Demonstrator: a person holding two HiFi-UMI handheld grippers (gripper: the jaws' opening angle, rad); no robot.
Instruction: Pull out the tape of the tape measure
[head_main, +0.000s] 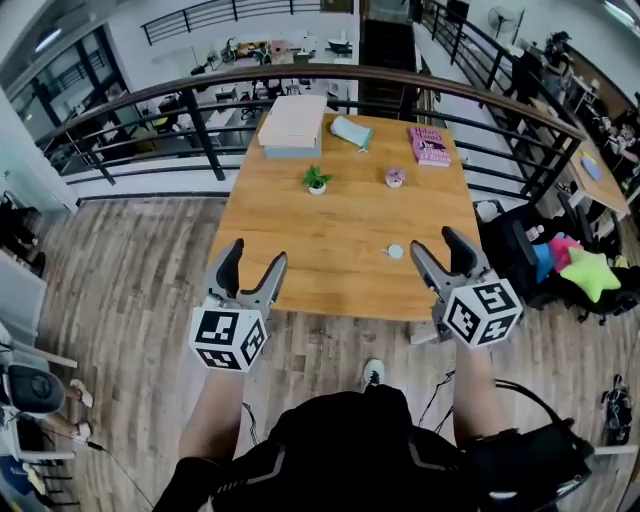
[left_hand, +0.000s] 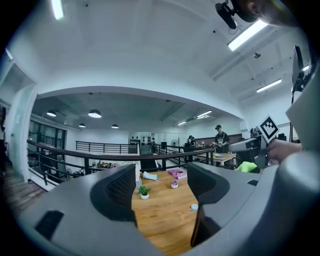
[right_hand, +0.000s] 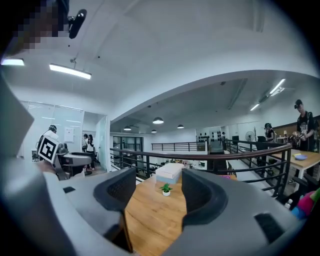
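Head view showed the left gripper (head_main: 257, 252) and right gripper (head_main: 432, 240) poised at the table's (head_main: 300, 270) near edge, jaws spread and empty. The small round tape measure (head_main: 395, 251) lay just beside the right gripper. One gripper should probably steady its case while the other draws the tab straight.

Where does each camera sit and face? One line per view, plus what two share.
Head view: on the person's head, looking steeply down at the wooden table; shows forearms, left claw, right claw.
Left gripper view: on the left claw, facing across the table; its open jaws show.
Right gripper view: on the right claw, likewise.
Shared: both gripper views see the potted plant.
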